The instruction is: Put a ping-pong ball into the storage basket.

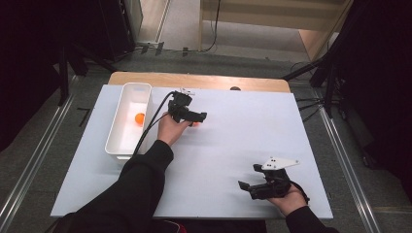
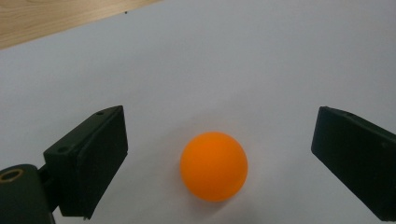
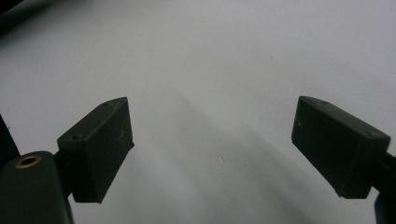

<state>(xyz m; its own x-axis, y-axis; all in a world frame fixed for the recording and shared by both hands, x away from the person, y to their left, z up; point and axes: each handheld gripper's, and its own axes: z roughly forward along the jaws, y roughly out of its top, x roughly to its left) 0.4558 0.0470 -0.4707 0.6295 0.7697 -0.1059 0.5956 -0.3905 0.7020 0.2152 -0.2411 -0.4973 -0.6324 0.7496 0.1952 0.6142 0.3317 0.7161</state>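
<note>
Jaws of the left gripper (image 2: 219,154) stand wide apart in the left gripper view, with an orange ball (image 2: 214,166) lying on the white desk (image 2: 233,60) between them, touching neither; a clear gap shows on each side, the one toward the right jaw wider. From that ball, a strip of bare wooden desk edge (image 2: 56,16) shows at about 11 o'clock.

The high view tells less about this ball: there the left gripper (image 1: 194,118) sits near the middle of the white desk (image 1: 243,136), and just a small orange-red spot, the orange ball (image 1: 196,124), peeks out under its tip. That view adds what the gripper camera misses: a white bin (image 1: 127,141) lies just beside the left hand (image 1: 170,127), at about 9 o'clock from the gripper, and a second orange ball (image 1: 139,118) rests inside it. A black cable (image 1: 151,124) runs from the left gripper down along the bin's right wall and over the dark sleeve (image 1: 141,179).

Farther right, the right gripper (image 1: 248,186) is held low over the near part of the desk, at about 5 o'clock from the left gripper and well apart from it, pointing toward 9 o'clock, with its grey three-cornered plate (image 1: 279,163) on top. The right gripper view shows the right gripper (image 3: 212,144) with jaws spread wide and nothing between them, just the plain white desk (image 3: 219,60) with soft shadows.
</note>
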